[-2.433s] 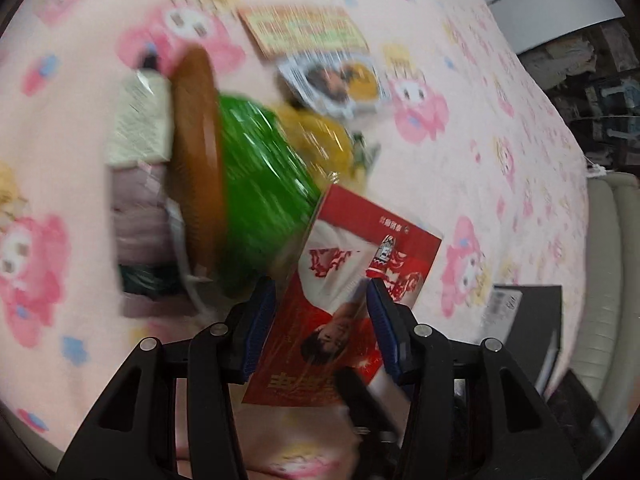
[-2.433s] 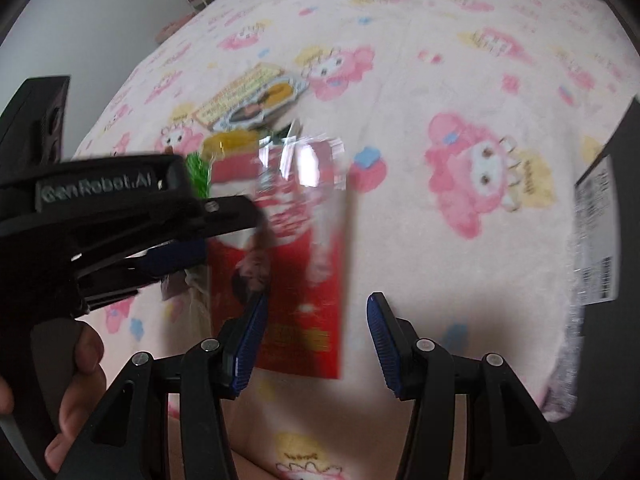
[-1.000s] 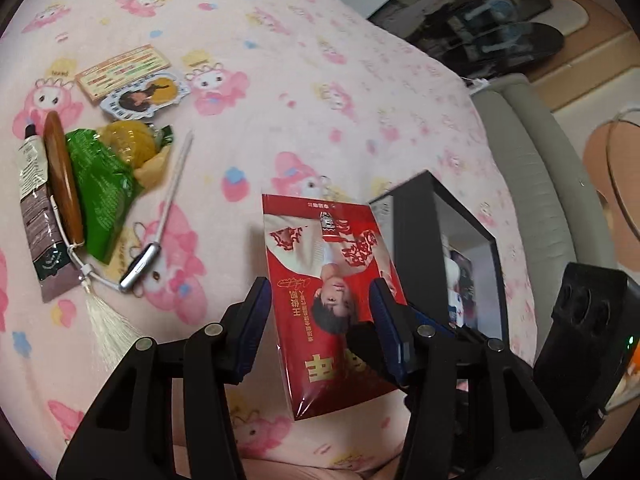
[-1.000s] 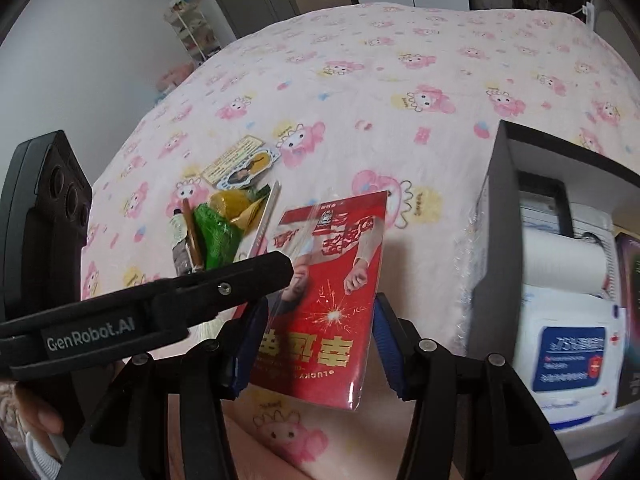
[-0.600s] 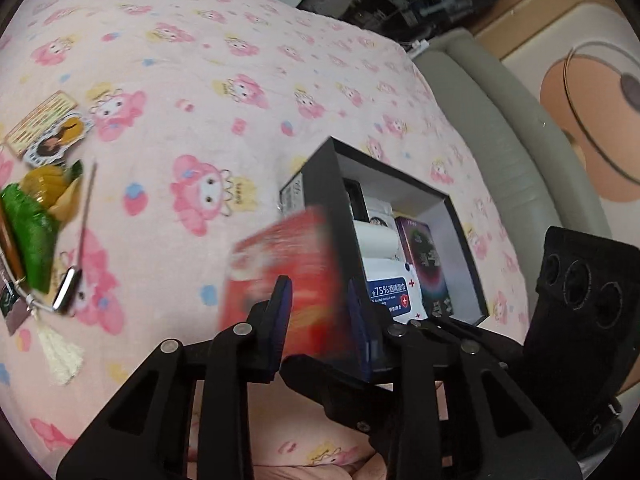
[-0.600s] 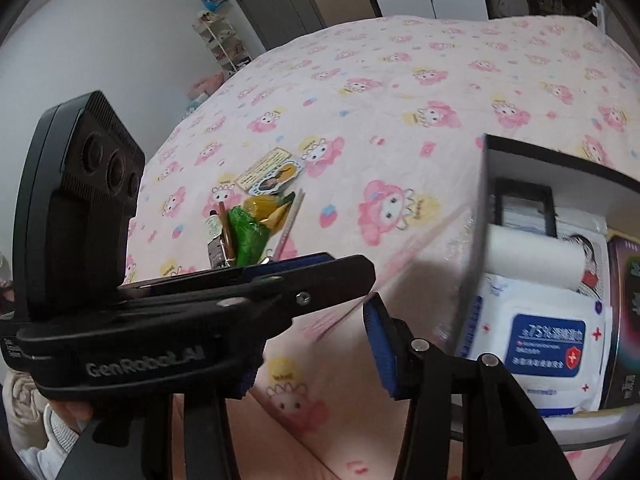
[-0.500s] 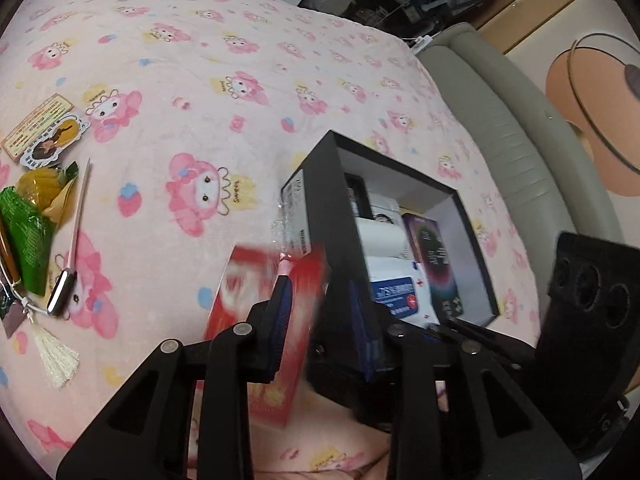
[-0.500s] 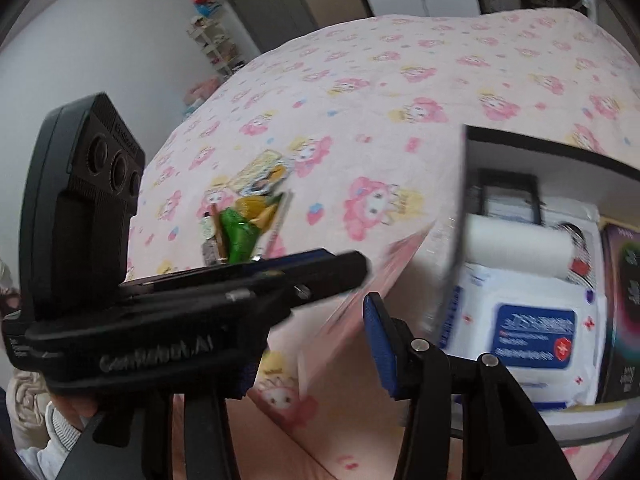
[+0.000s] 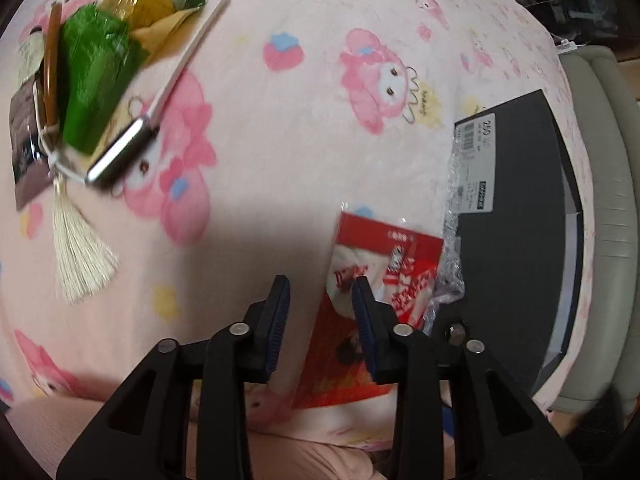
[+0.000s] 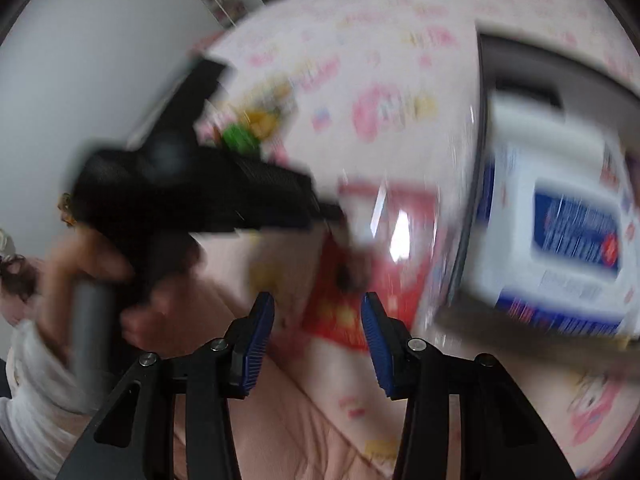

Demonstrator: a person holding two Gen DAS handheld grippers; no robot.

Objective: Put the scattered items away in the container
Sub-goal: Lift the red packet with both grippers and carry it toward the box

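A red snack packet [image 9: 384, 268] lies on the pink blanket, its right edge against the black box [image 9: 520, 240]. My left gripper [image 9: 320, 320] hovers just over the packet's left part with its jaws opening; the pads do not press on it. In the blurred right wrist view the red packet [image 10: 380, 264] shows beyond my right gripper [image 10: 318, 336], whose jaws are closing with nothing gripped. The left gripper's black body [image 10: 200, 196] crosses that view. The box [image 10: 480, 128] holds a white and blue wipes pack [image 10: 560, 220].
At the left lie a green packet [image 9: 96, 80], a yellow packet [image 9: 136, 0], a white stick with a metal cap [image 9: 160, 92], a brown stick [image 9: 50, 68], a dark sachet [image 9: 24, 148] and a cream tassel [image 9: 80, 256]. A grey sofa edge [image 9: 612, 200] lies beyond the box.
The red packet left my left gripper's jaws and dropped onto the blanket beside the box. The left gripper sank and tipped downward. The right wrist view has gone blurred with motion.
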